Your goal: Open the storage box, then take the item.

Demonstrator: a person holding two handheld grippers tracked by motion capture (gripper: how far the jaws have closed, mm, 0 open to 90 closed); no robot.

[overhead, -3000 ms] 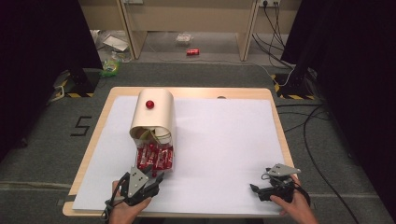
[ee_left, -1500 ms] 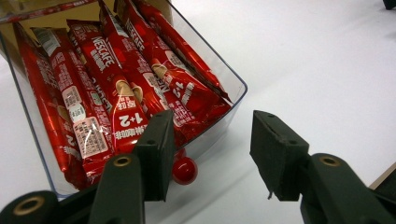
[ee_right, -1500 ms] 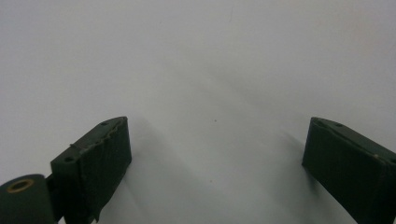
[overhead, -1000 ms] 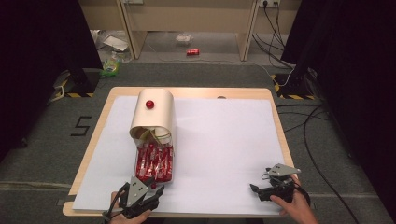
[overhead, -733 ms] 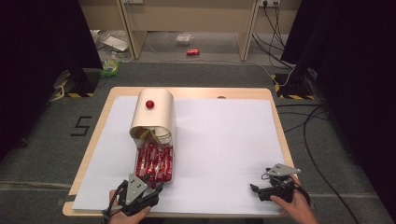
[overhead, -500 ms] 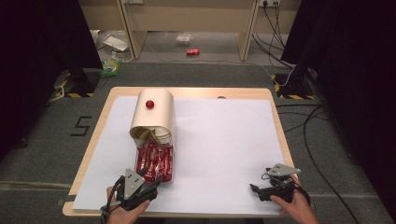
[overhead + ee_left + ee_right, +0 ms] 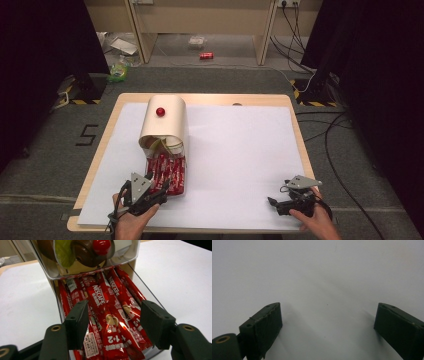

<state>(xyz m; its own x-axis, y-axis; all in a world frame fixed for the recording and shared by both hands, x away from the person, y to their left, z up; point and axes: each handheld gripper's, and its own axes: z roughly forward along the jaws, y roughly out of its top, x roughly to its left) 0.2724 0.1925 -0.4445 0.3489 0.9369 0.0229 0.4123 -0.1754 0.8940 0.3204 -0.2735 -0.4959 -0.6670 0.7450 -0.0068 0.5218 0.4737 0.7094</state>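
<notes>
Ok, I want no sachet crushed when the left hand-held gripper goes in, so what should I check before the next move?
1. Drawer pulled out from the box: ok.
2. Sachets exposed and lying flat: ok.
3. Left hand-held gripper open, its jaws having just been opening, pads not pressing on a sachet: ok.
4. Jaws lined up on one single sachet: not ok, they span several.
5. Right hand-held gripper open over bare white paper, out of the way: ok.
6. Box steady enough not to slide: cannot tell.

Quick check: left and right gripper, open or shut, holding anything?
Left gripper: open, jaws just been opening, above the red coffee sachets in the drawer, nothing gripped.
Right gripper: open, empty, over the white paper.
</notes>
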